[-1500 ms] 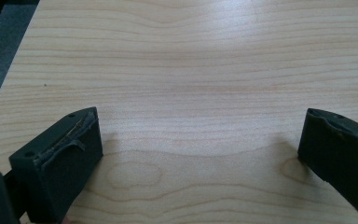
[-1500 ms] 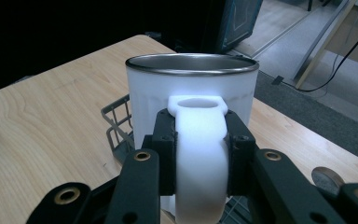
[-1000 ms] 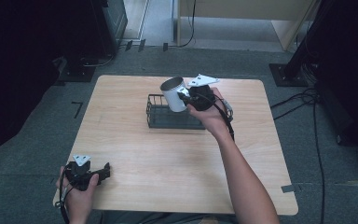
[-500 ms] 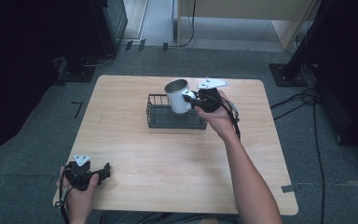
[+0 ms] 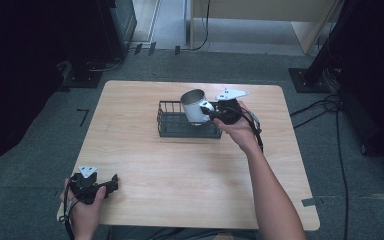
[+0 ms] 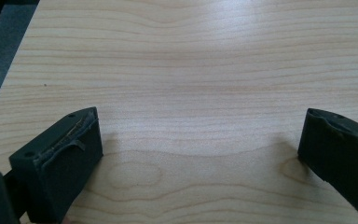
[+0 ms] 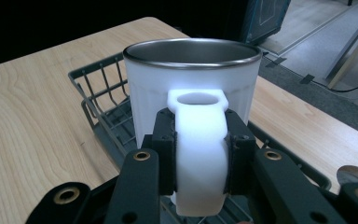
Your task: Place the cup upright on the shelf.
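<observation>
A white mug [image 5: 195, 106] with a metal rim hangs upright over the dark wire basket [image 5: 169, 125] in the high view. My right gripper [image 5: 215, 113] is shut on the mug's white handle [image 7: 200, 154], with one black jaw on each side of it. In the right gripper view the mug [image 7: 191, 84] stands above the basket [image 7: 98, 107]. My left gripper [image 5: 111, 183] rests near the table's front left corner, held by a hand. Its jaws stand wide open over bare wood in the left gripper view, with nothing between the left gripper's [image 6: 200, 149] fingers.
The wooden table [image 5: 180, 190] stands on grey carpet. Cables [image 5: 330, 110] run across the floor at the right, and dark stands [image 5: 80, 75] sit beyond the table's far left corner. A pale wooden cabinet [image 5: 260, 10] is at the back.
The mug has turned from tilted to nearly upright and come down toward the basket, shifting slightly right with my right gripper. The left gripper has stayed put.
</observation>
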`<action>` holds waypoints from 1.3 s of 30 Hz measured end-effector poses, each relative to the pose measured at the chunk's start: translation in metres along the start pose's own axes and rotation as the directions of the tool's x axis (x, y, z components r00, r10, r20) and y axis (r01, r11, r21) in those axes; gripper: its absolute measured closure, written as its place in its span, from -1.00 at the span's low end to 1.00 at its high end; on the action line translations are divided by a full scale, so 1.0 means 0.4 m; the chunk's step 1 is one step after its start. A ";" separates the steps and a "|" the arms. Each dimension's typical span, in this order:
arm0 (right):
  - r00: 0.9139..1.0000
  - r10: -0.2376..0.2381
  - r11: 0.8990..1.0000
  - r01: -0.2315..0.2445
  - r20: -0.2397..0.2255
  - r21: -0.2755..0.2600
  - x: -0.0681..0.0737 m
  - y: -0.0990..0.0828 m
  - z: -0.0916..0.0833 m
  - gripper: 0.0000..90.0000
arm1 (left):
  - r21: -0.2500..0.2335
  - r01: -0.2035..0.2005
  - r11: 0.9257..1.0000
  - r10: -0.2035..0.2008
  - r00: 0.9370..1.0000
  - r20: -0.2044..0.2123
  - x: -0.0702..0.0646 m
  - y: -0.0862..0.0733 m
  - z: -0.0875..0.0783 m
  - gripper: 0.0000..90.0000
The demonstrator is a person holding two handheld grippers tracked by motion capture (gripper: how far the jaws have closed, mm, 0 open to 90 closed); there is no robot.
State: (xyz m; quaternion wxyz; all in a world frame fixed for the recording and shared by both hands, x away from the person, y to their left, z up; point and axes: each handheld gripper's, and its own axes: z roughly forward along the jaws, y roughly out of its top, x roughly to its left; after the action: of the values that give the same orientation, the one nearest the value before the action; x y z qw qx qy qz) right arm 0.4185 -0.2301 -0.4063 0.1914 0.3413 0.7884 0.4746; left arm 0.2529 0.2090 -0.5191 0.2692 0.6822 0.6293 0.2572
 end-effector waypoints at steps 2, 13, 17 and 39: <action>1.000 0.004 1.000 -0.004 -0.007 -0.003 -0.004 -0.011 0.001 0.59 | 0.000 0.000 1.000 0.000 1.000 0.000 0.000 0.000 0.000 -1.00; 0.997 0.074 0.997 -0.073 -0.026 0.029 -0.020 -0.031 -0.003 0.37 | 0.000 0.000 1.000 0.000 1.000 0.000 0.000 0.000 0.000 -1.00; 0.995 0.103 0.994 -0.102 -0.008 0.044 -0.035 -0.041 -0.018 0.22 | 0.000 0.000 1.000 0.000 1.000 0.000 0.000 0.000 0.000 -1.00; 0.981 0.183 0.983 -0.180 0.060 -0.040 -0.051 -0.103 -0.191 0.29 | 0.000 0.000 1.000 0.000 1.000 0.000 0.000 0.000 0.000 -1.00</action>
State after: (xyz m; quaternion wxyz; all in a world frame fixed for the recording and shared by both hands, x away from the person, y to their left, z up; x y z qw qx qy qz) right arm 0.3702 -0.3051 -0.4068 0.1782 0.4234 0.7392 0.4925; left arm 0.2529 0.2090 -0.5192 0.2692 0.6822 0.6292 0.2574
